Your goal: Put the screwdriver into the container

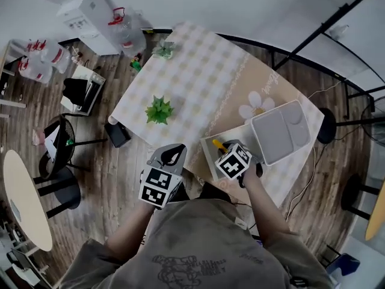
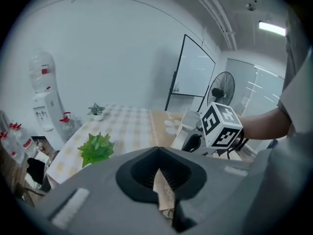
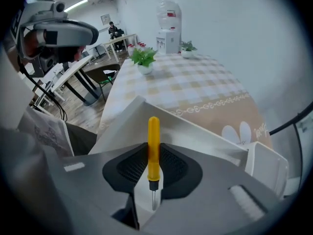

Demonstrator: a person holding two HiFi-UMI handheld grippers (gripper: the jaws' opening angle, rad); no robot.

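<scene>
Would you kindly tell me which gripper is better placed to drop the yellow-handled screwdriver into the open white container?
Right. The right gripper is shut on the yellow-handled screwdriver over the open white container. The left gripper is shut on nothing, off to the side.

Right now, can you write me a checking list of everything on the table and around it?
Surface: table with a checked cloth and a flower print near the container.
Job's things: yellow screwdriver held at the open white container, whose lid lies open beside it.
Clutter: green plant; small potted plant at the far end.
Grippers: right gripper has its fingers shut on the screwdriver; left gripper has its fingers shut on nothing.
Cables: cable on the floor to the right of the table.
Surroundings: water dispenser, water bottles, fan, round table.
</scene>
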